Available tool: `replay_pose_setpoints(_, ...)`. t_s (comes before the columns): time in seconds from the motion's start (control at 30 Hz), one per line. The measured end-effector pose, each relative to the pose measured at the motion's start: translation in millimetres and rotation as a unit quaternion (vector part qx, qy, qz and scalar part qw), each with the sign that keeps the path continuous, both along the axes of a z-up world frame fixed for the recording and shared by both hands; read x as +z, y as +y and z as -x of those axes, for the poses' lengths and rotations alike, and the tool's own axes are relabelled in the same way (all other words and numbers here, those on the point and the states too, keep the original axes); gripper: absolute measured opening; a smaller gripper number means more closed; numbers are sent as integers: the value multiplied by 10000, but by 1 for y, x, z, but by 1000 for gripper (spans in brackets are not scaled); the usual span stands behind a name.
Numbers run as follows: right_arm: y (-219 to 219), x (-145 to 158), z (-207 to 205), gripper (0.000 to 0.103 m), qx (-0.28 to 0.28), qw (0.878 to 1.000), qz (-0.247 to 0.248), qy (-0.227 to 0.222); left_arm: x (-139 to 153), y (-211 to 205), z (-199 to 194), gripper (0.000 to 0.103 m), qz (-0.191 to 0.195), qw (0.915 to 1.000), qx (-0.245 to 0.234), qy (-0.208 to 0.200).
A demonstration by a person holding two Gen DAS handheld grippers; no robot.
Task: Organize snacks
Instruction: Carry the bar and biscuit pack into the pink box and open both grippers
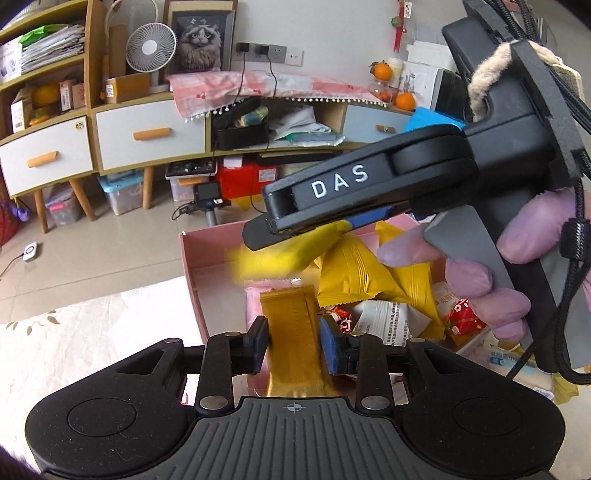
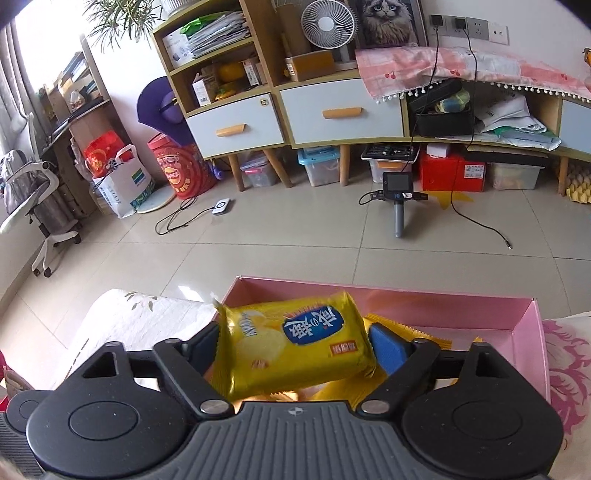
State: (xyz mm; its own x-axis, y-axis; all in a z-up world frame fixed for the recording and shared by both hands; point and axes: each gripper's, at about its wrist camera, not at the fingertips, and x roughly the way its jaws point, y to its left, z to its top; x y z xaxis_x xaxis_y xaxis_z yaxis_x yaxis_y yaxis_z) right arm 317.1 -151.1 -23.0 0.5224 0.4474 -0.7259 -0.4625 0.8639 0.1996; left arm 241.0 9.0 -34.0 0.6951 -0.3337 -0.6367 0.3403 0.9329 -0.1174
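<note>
We count one pink box (image 2: 524, 325), two grippers, left (image 1: 293, 349) and right (image 2: 295, 349), one white fan (image 2: 328, 24) and two orange-handled drawers (image 2: 343, 112) far off.

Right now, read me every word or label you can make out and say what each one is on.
"DAS": white letters on the black right gripper, seen from the left wrist.
Blue oval logo on the yellow snack packet: Chinese characters, upside down, unreadable.
White wrapper in the pink box: print too small.

yellow packet (image 2: 295, 347): glossy foil | pink box (image 2: 524, 332): matt card | floor (image 2: 295, 240): glossy tile | tool (image 2: 295, 350): matt plastic
</note>
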Motion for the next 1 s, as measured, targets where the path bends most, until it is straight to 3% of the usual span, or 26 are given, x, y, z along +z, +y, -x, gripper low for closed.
replay_pose_setpoints(0.13,-1,1,1,83,25,10000,49,7,2,0,3,44,-32,10000,-16,10)
replay_pose_setpoints(0.57,-18,29,22,84,-60,9998,172,-93,24,-1,27,58,-158,9998,106,100)
replay_pose_setpoints(1.0,-39,61,74,89,64,9989,303,-339,52,-7,74,81,-196,9996,126,135)
